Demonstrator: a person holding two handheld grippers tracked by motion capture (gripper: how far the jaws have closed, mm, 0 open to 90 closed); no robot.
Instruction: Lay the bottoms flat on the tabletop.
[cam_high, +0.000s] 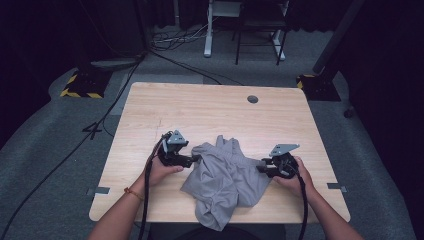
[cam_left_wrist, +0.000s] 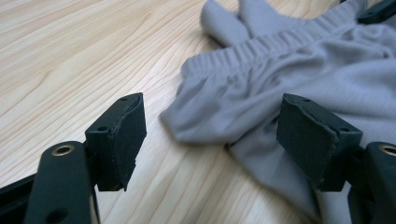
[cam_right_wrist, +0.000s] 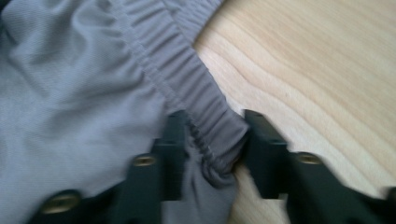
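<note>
the right gripper (cam_high: 261, 169) sits at the right edge of a crumpled pair of grey shorts (cam_high: 225, 175), and in the right gripper view its jaws stand narrow with the gathered elastic waistband (cam_right_wrist: 196, 100) bunched between them, the pads (cam_right_wrist: 175, 140) pressing the fold from both sides, so it reads as holding the band. the left gripper (cam_high: 196, 159) lies at the opposite, left edge of the garment, and in the left gripper view its jaws stand wide, one pad (cam_left_wrist: 128, 135) over bare wood and the other over cloth, with a loose corner of fabric (cam_left_wrist: 196, 126) lying between them but not pinched. the shorts rest on the near middle of the wooden table (cam_high: 200, 107), their lower part drooping past the near edge toward the person. the waistband runs roughly left to right across the far side of the heap, from one gripper to the other, and that line is what the coming move seems to turn on: the right end is already caught, while the left end lies just ahead of the open left jaws and a little to the far side. judging by this, the left hand (cam_high: 162, 172) is the one that must act, nudging forward onto the band and closing, so that both ends can be lifted and the garment spread.
</note>
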